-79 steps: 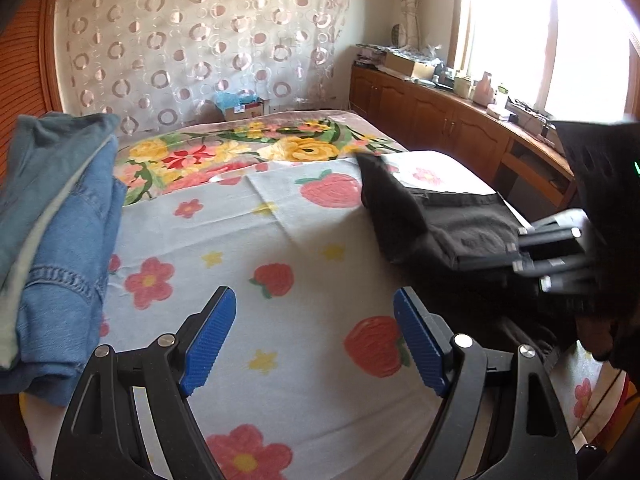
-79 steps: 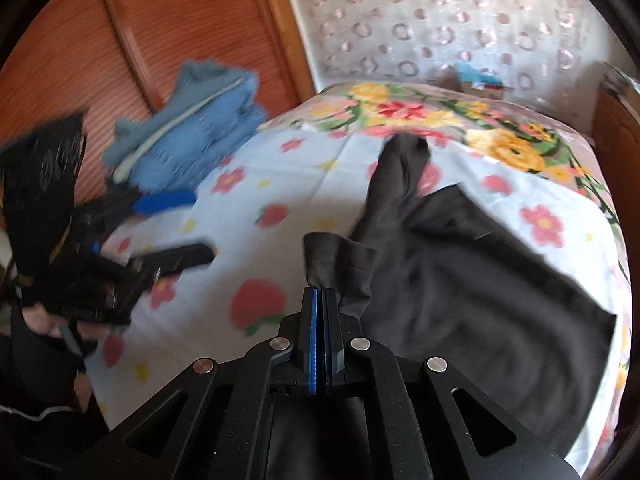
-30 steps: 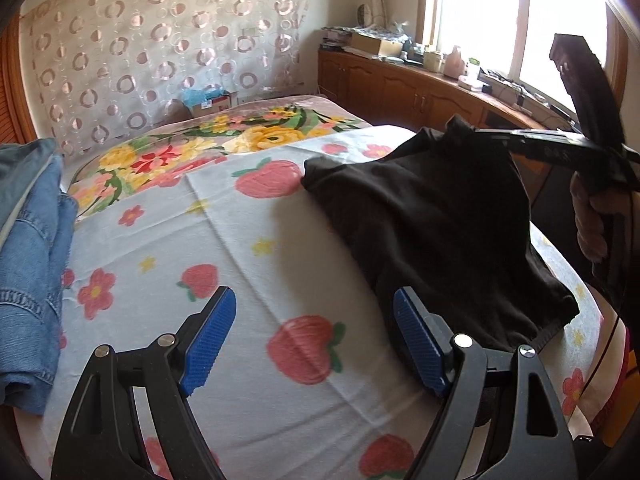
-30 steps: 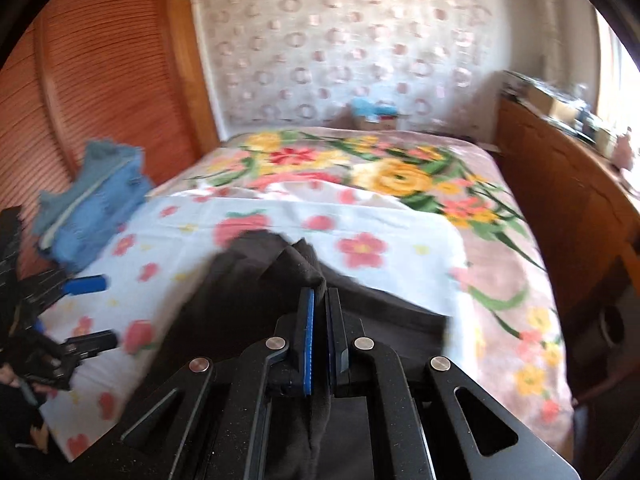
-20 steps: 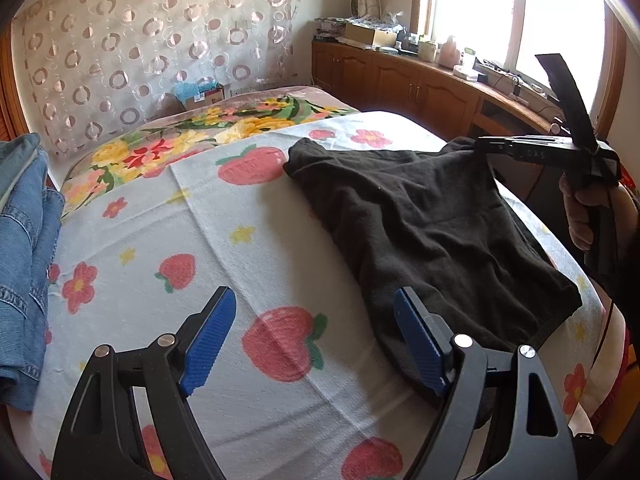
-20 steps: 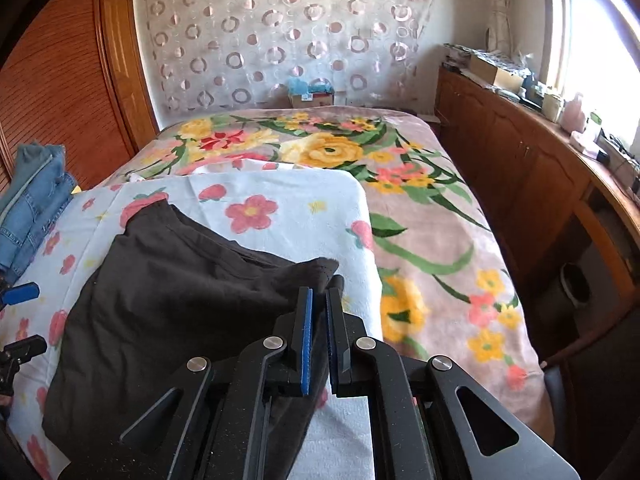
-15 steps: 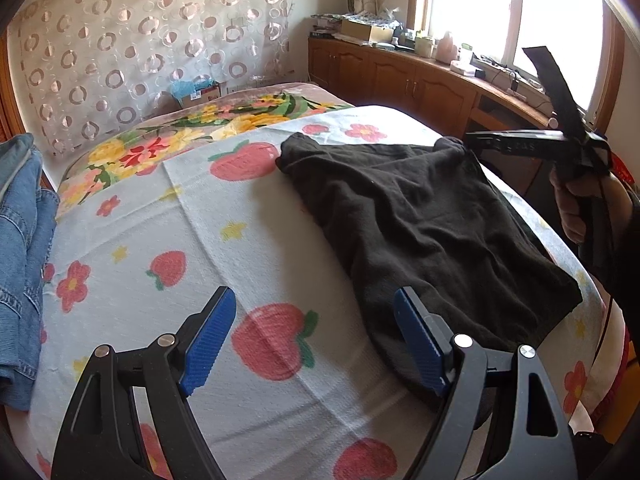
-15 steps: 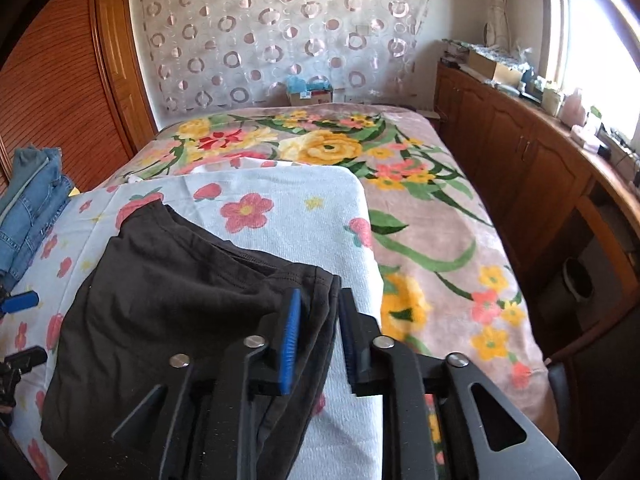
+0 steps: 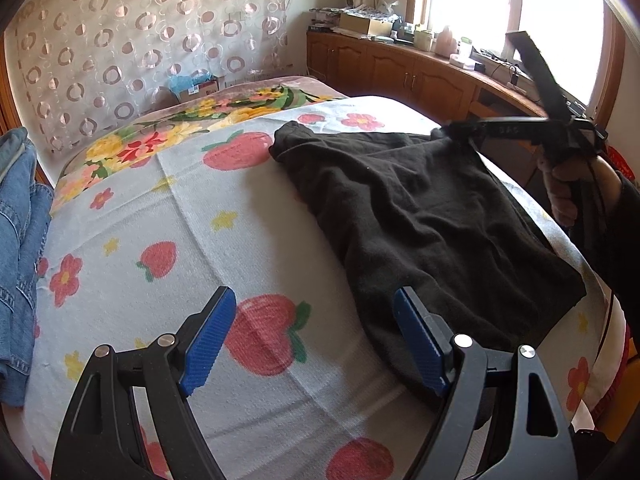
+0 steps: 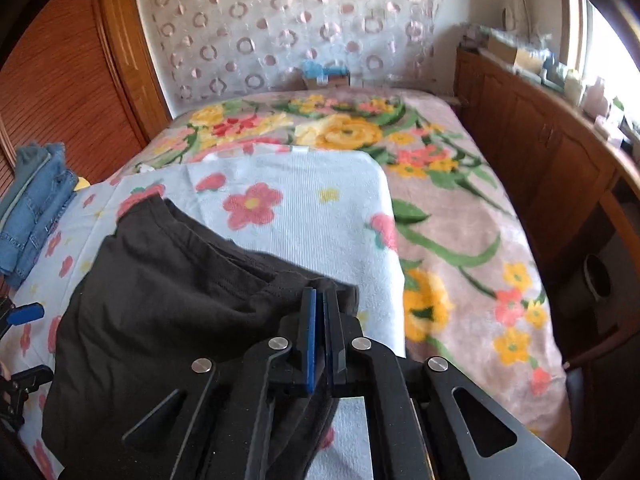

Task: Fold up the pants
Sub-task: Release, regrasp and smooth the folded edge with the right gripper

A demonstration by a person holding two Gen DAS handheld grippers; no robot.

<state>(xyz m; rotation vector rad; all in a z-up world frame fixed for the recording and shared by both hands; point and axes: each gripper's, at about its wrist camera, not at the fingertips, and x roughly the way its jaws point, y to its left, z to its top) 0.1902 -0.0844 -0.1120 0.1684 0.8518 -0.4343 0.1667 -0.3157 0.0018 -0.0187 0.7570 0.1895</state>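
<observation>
Black pants (image 9: 440, 216) lie spread on the strawberry-print sheet (image 9: 200, 220), toward the bed's right side. My left gripper (image 9: 314, 336) hangs open over the sheet; its right pad (image 9: 420, 340) stands over the pants' near edge and nothing is between the pads. My right gripper (image 9: 448, 130), held by a hand (image 9: 568, 188), reaches the pants' far right corner. In the right wrist view the right gripper (image 10: 319, 300) is shut, with the bunched corner of the pants (image 10: 168, 304) at its tips.
A stack of folded blue jeans (image 9: 20, 240) (image 10: 36, 208) sits at the bed's left edge. A flowered blanket (image 10: 460, 208) covers the rest of the bed. Wooden cabinets (image 9: 400, 68) (image 10: 540, 152) run along the right, under the window.
The right gripper carried the pants' corner to the right and down onto the bed. It opened briefly and shut again at the corner. The left gripper stayed open, nearly still.
</observation>
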